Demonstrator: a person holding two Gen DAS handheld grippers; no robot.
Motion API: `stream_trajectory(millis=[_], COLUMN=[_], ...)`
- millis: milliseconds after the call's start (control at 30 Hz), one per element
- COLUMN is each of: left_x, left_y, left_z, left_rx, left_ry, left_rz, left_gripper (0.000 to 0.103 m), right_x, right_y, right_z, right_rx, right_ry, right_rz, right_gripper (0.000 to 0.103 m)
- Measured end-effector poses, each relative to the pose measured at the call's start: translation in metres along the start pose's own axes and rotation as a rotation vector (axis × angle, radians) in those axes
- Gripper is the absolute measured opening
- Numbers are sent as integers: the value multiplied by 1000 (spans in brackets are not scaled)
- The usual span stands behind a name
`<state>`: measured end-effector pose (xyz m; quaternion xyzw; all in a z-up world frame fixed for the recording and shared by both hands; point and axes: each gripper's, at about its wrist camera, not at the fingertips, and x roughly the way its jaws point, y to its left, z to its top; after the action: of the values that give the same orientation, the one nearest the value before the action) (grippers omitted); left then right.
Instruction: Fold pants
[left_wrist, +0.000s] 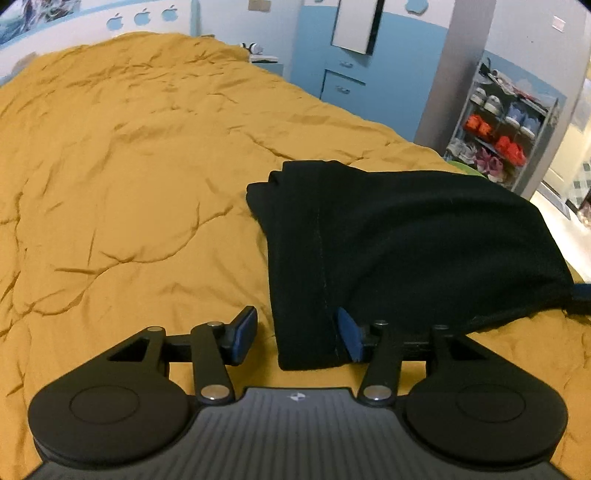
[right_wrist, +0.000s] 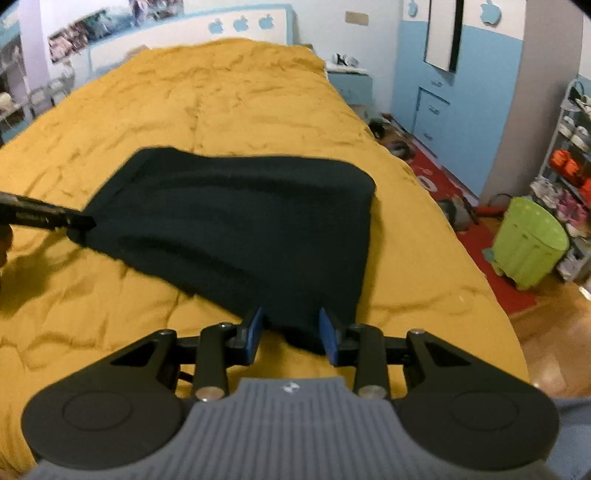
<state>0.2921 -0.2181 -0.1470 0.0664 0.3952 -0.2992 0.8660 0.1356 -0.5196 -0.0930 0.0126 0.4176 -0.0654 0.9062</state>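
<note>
Right wrist view: pants (right_wrist: 236, 221) blurred | right gripper (right_wrist: 291, 330) jaws parted around the near corner | left gripper (left_wrist: 297, 334) jaws wide, a pants edge lain between

Pretty clearly someone's bedroom at home: a big bed (right_wrist: 229, 110) under a mustard quilt, blue-and-white wardrobe (right_wrist: 443, 110) with apple cutouts, a nightstand (right_wrist: 351, 83), a shoe rack (left_wrist: 498, 125) stuffed with sneakers, a lime green bin (right_wrist: 528, 240) and a red rug (right_wrist: 476, 236) on the wood floor.
</note>
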Motion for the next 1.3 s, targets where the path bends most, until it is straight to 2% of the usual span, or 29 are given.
stream_trajectory(millis=[167,267,333,400,533,667,833,1100,1300], left_x=[-7,-20,-33,-48,-79,-109,-131,-134,-128], left_y=[-14,-24,-37,-53,-76,-92,-107,-118,-128], left_z=[10,23,30,36,45,55,56,43,30], left_rx=[19,-5,16,37,38,7,-21,-64,-51], left_ry=[-1,14,38,36,25,0,-14,-19,2], left_rz=[65,109,160,187,181,181,175,184,194], left_gripper=[60,61,67,71,75,89,89,90,90], right_x=[-21,-37,-49,-60,-80,-101,-124,-134,-136], right_y=[8,15,23,34,61,79,87,101,104], right_z=[-4,5,16,32,57,78,95,84,72], right_rx=[59,124,158,169,161,157,175,191,214], right_ry=[42,47,31,-9,-34,-51,-72,-53,-27], right_rz=[-15,-49,-60,-68,-93,-122,-151,-176,-187], right_gripper=[34,52,74,82,82,82,82,82,82])
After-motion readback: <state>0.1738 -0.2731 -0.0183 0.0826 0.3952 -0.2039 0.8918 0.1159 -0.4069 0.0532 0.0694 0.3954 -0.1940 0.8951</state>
